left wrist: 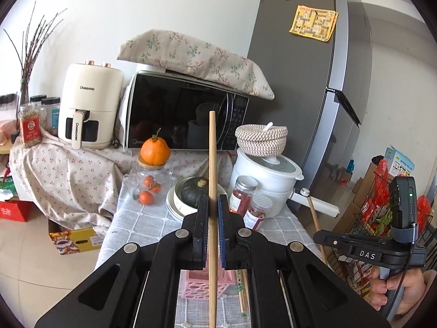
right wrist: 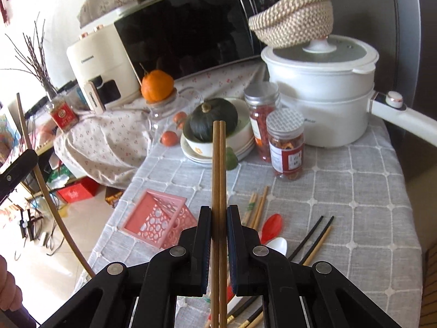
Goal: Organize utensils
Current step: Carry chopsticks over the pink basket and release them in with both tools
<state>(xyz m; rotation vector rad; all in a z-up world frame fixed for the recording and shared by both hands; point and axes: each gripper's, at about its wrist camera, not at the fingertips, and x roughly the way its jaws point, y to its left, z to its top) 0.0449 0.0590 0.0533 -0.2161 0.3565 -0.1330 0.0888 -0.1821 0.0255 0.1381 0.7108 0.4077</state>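
Left tongs (left wrist: 213, 202) tight on one chopstick (left wrist: 212, 164), right tongs (right wrist: 219, 213) on a pair (right wrist: 219, 169), lower ends cut off.

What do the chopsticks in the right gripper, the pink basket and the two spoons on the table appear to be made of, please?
The chopsticks clamped in the right gripper look like bamboo or wood: matte brown, faint lengthwise grain. The pink basket seems moulded plastic, given its uniform colour and perforated lattice walls. The red spoon looks like glossy, slightly translucent plastic; the white spoon is smooth and opaque, plastic or possibly ceramic.
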